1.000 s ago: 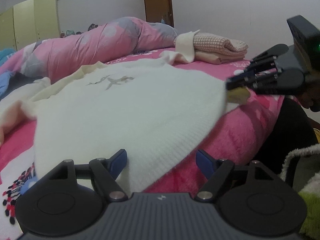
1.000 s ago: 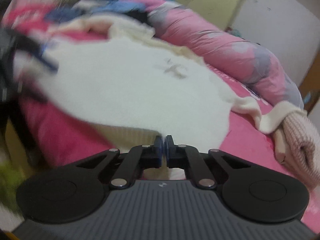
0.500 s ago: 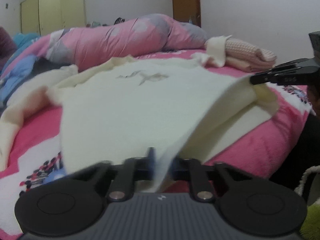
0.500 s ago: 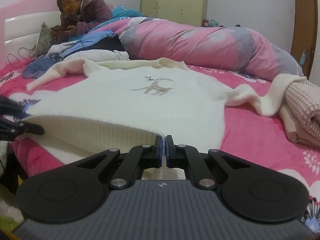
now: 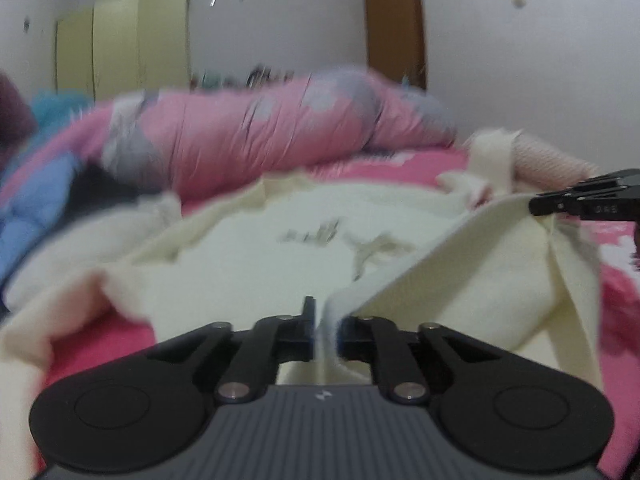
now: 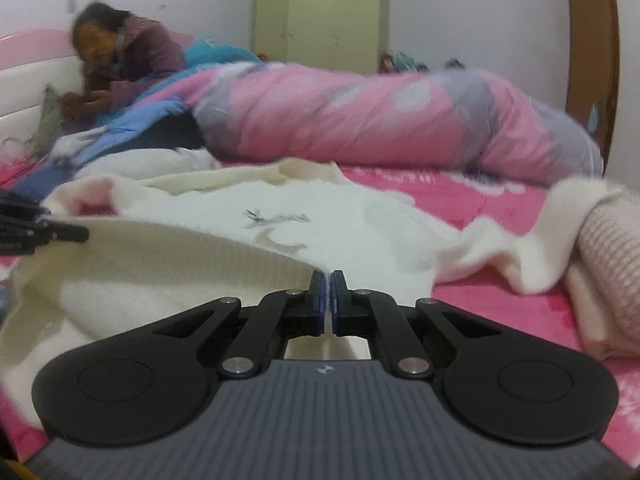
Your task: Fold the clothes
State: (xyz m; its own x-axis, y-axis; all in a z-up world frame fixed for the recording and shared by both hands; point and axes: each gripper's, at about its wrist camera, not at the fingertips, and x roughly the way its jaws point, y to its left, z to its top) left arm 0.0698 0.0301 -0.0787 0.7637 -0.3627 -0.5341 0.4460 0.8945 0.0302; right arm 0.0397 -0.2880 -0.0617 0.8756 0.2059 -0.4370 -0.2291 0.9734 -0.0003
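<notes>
A cream sweater (image 5: 248, 264) with a grey deer print (image 6: 276, 236) lies front up on the pink bed. Its bottom hem is lifted and stretched between both grippers, folding over the body. My left gripper (image 5: 326, 312) has one hem corner between its pads, which press on the bunched knit while its jaws are opening slightly. It shows at the left edge of the right wrist view as the left gripper (image 6: 82, 234). My right gripper (image 6: 327, 280) is shut on the other hem corner, and also shows as the right gripper (image 5: 536, 205) at the right of the left wrist view. One sleeve (image 6: 500, 256) trails right.
A rolled pink and grey quilt (image 5: 280, 128) lies across the bed behind the sweater. A folded pink knit (image 6: 612, 248) sits at the right. A person (image 6: 120, 60) leans by the headboard at far left, beside blue bedding (image 5: 24, 208). Wardrobe (image 6: 320, 12) and door (image 5: 394, 20) stand beyond.
The left gripper went from open around the hem to gripping it. Both grippers then lifted the hem and carried it forward over the sweater's body, toward the deer print.
</notes>
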